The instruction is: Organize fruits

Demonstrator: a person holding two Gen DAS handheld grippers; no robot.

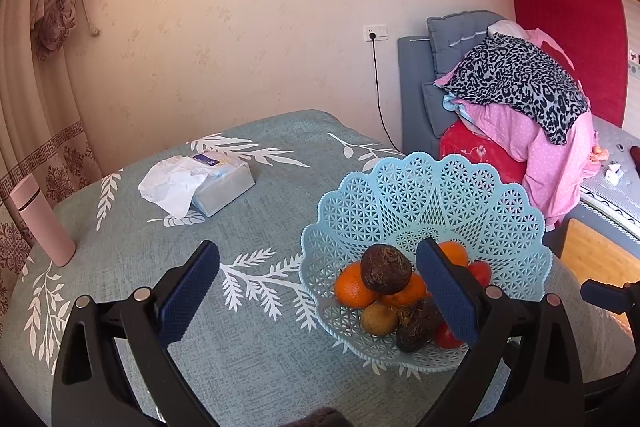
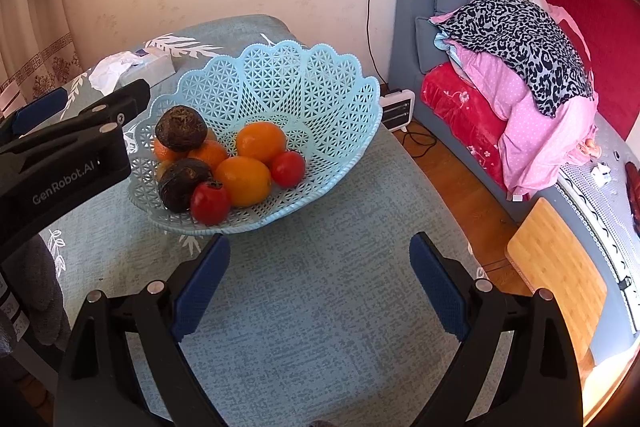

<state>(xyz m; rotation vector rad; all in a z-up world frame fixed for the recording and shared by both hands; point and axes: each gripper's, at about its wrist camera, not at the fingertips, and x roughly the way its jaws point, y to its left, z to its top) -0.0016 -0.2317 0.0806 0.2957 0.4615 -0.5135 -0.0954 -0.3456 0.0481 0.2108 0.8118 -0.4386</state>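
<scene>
A light blue lattice basket (image 1: 424, 195) stands on the leaf-patterned tablecloth (image 1: 248, 347). It holds oranges (image 2: 261, 141), two red tomatoes (image 2: 288, 169), two dark brown rough fruits (image 2: 181, 129) and a yellowish pear-like fruit (image 1: 380, 319). My left gripper (image 1: 317, 247) is open and holds nothing. Its right finger reaches over the basket's near rim in front of the fruit, and its left finger is over the cloth. My right gripper (image 2: 319, 241) is open and empty above bare cloth, just in front of the basket (image 2: 280, 83). The left gripper's black frame (image 2: 68, 171) shows beside the basket's left side.
A tissue pack (image 1: 216, 183) lies at the back of the table and a pink bottle (image 1: 42, 223) stands at its left edge. Right of the table are wooden floor, a small white heater (image 2: 396, 111), a bamboo board (image 2: 560, 291) and a bed piled with bedding (image 2: 512, 67).
</scene>
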